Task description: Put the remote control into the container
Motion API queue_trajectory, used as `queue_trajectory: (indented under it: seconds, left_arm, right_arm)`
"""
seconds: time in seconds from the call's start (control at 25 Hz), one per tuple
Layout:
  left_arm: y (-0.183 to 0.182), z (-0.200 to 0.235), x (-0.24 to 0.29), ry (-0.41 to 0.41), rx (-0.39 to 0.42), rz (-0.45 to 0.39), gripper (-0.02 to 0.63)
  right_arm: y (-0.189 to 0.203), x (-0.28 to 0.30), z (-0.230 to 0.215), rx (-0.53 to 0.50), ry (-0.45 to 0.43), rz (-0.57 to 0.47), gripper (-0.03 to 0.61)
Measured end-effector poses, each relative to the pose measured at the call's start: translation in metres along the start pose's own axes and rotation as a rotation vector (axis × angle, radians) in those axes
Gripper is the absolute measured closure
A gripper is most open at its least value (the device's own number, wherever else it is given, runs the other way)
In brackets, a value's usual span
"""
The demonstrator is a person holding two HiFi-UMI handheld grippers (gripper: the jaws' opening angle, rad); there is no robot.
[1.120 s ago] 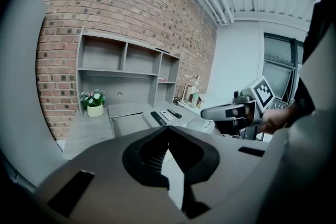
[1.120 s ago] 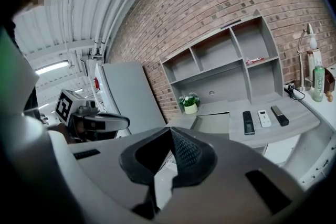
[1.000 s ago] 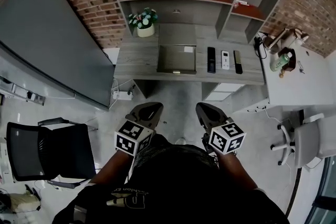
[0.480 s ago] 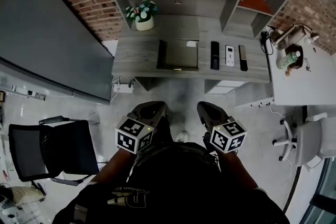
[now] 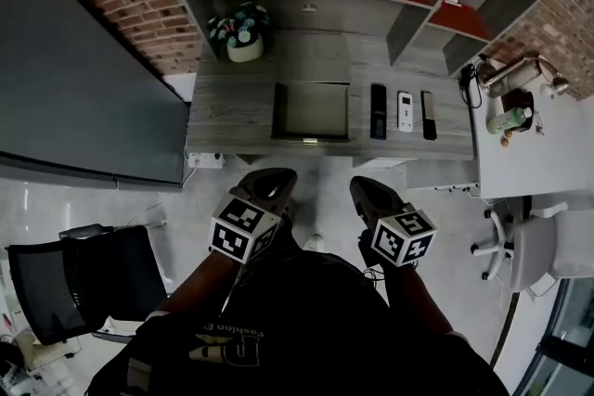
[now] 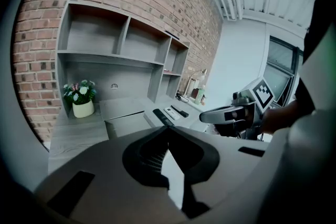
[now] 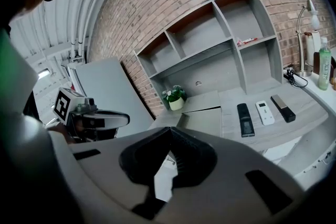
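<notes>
Though both grippers hang well short of it, the tabletop (image 5: pixel 232 111) below the shelf (image 5: pixel 306 14) carries the container (image 5: pixel 311 111), an open grey box, with three remotes in a row at its 3 o'clock: a black remote (image 5: pixel 378 111) nearest, a white remote (image 5: pixel 405 109), a dark remote (image 5: pixel 428 114). Each long axis runs 12 to 6, the white one's display toward 12. They lie at 12 o'clock from the right gripper (image 5: pixel 367 188), the nearer one, and 1 o'clock from the left gripper (image 5: pixel 276 178). Both pairs of fingers (image 7: pixel 193 159) are pressed together on nothing
</notes>
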State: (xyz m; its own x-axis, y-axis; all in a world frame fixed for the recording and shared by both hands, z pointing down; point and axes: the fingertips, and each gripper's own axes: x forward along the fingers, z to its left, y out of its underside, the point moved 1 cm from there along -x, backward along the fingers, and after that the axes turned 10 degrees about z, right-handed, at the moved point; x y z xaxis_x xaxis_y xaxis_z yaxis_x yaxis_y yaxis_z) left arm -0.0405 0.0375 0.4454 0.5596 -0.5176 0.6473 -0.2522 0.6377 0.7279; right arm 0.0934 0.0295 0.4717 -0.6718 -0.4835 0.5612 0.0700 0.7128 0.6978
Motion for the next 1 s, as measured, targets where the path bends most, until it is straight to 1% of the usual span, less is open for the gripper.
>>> queue_trajectory:
  seconds: [0.2, 0.36, 0.52, 0.72, 0.84, 1.0]
  left_arm:
    - [-0.020, 0.039, 0.015, 0.013, 0.027, 0.015, 0.607]
    - [-0.039, 0.067, 0.024, 0.027, 0.089, 0.018, 0.607]
    - [-0.054, 0.087, 0.033, 0.075, 0.105, 0.017, 0.607]
    - [-0.068, 0.102, 0.044, 0.139, 0.154, 0.031, 0.607]
    - [-0.072, 0.113, 0.050, 0.152, 0.162, 0.041, 0.607]
    - [-0.073, 0.121, 0.060, 0.159, 0.161, 0.064, 0.607]
  right_arm:
    - [-0.025, 0.024, -0.014, 0.037, 0.046, 0.007, 0.571]
    - [-0.047, 0.046, -0.016, 0.044, 0.076, 0.002, 0.571]
    - [-0.065, 0.068, -0.016, 0.047, 0.100, 0.002, 0.571]
    - [-0.084, 0.084, -0.018, 0.050, 0.144, -0.013, 0.571]
    - [-0.091, 0.086, -0.026, 0.032, 0.192, -0.019, 0.571]
    - [-0.093, 0.086, -0.051, -0.011, 0.289, 0.018, 0.571]
